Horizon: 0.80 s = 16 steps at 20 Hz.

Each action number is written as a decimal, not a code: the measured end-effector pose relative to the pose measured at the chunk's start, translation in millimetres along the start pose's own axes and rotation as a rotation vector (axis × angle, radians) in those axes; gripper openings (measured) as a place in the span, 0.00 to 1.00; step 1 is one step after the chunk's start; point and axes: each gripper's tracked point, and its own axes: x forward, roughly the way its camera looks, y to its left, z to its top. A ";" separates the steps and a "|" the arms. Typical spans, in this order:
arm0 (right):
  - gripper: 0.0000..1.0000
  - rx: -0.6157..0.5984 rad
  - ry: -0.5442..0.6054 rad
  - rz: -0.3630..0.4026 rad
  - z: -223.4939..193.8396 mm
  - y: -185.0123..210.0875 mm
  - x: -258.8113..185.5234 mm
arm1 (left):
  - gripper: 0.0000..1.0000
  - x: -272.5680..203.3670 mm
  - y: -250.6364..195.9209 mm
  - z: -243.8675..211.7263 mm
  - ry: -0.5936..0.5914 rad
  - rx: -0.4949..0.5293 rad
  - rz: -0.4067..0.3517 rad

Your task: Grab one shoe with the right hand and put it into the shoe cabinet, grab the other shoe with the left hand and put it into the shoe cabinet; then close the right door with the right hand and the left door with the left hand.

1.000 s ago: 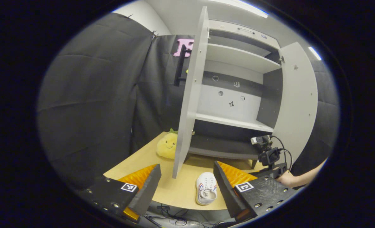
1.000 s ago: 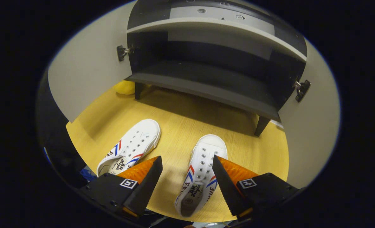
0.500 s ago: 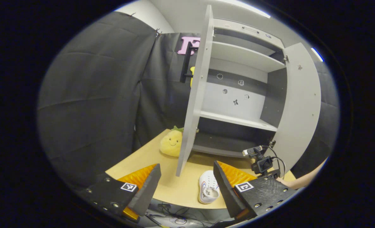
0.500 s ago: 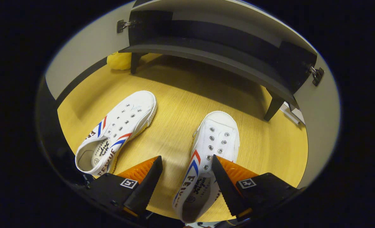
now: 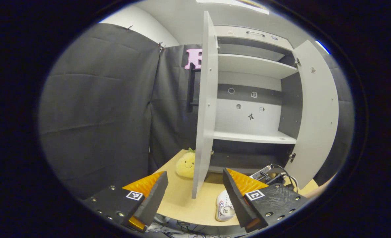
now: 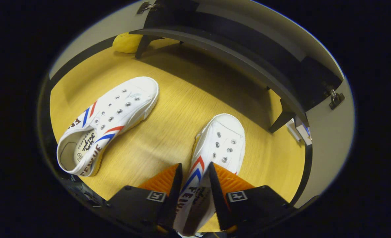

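Observation:
Two white canvas shoes with red and blue stripes lie on the wooden table (image 6: 169,132) in front of the open shoe cabinet (image 6: 235,43). In the right gripper view, my right gripper (image 6: 194,180) is shut on the heel end of the right-hand shoe (image 6: 223,142), one finger on its outer side. The other shoe (image 6: 112,112) lies free to the left, toe toward the cabinet. In the left gripper view, my left gripper (image 5: 194,172) hangs open and holds nothing, back from the table's front edge. One shoe (image 5: 224,208) peeks out beside its right finger.
Both doors stand wide open: the left door (image 5: 203,109), edge-on with a black handle, and the right door (image 5: 316,109). The cabinet's shelves (image 5: 253,136) are bare. A yellow plush toy (image 5: 185,163) sits behind the left door. Cables hang under the table's front edge.
My right gripper came down over the right-hand shoe and its fingers went from wide open to shut on the heel. The left gripper view shifted slightly back and up; that gripper stayed open.

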 end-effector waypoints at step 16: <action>0.02 0.154 -0.047 0.247 -6.9 -16.5 -32.2 | 0.96 35.8 -119.2 29.4 -0.009 0.078 -0.104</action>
